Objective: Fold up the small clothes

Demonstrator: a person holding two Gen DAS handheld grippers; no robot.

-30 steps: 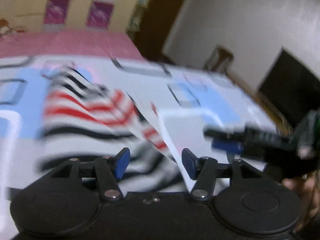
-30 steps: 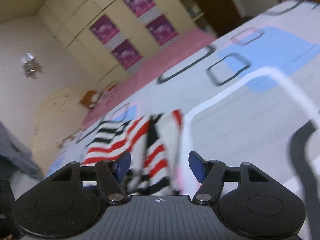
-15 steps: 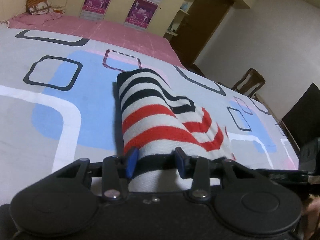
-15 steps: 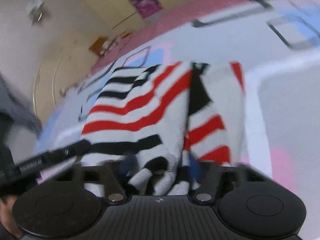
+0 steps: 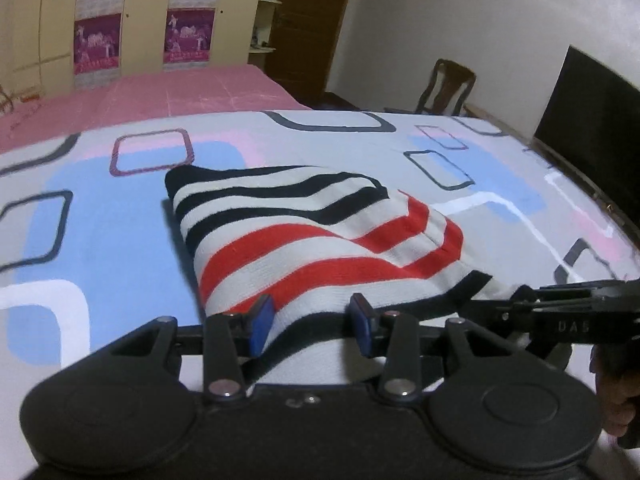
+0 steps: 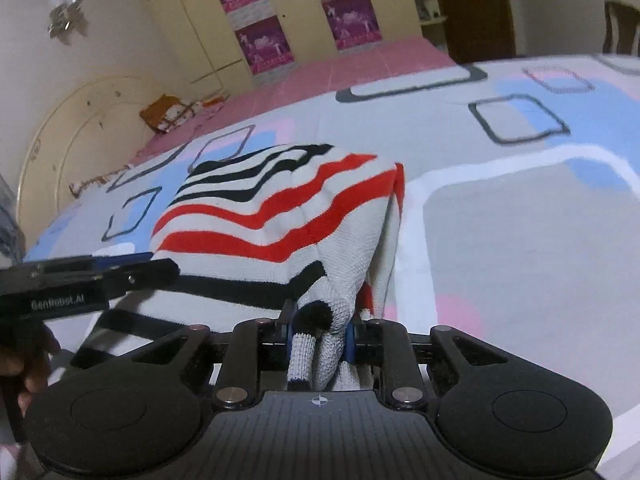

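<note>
A small knit garment (image 5: 312, 236) with white, red and black stripes lies on the bed, its near edge lifted; it also shows in the right wrist view (image 6: 272, 216). My left gripper (image 5: 310, 326) holds the near edge, its blue pads (image 5: 260, 322) pressing a wide bunch of cloth. My right gripper (image 6: 318, 334) is shut on the bunched right corner of the garment. The right gripper also shows at the right of the left wrist view (image 5: 560, 312). The left gripper shows at the left of the right wrist view (image 6: 92, 276).
The bed has a sheet (image 5: 100, 220) with blue, pink and grey squares. A pink bed (image 5: 140, 96) and a yellow wardrobe (image 5: 140, 12) stand behind. A wooden chair (image 5: 448, 88) and a dark screen (image 5: 592, 112) are at the right.
Both grippers came down from open above the garment and closed on its near edge. The edge is now lifted off the sheet and the garment is pulled straighter.
</note>
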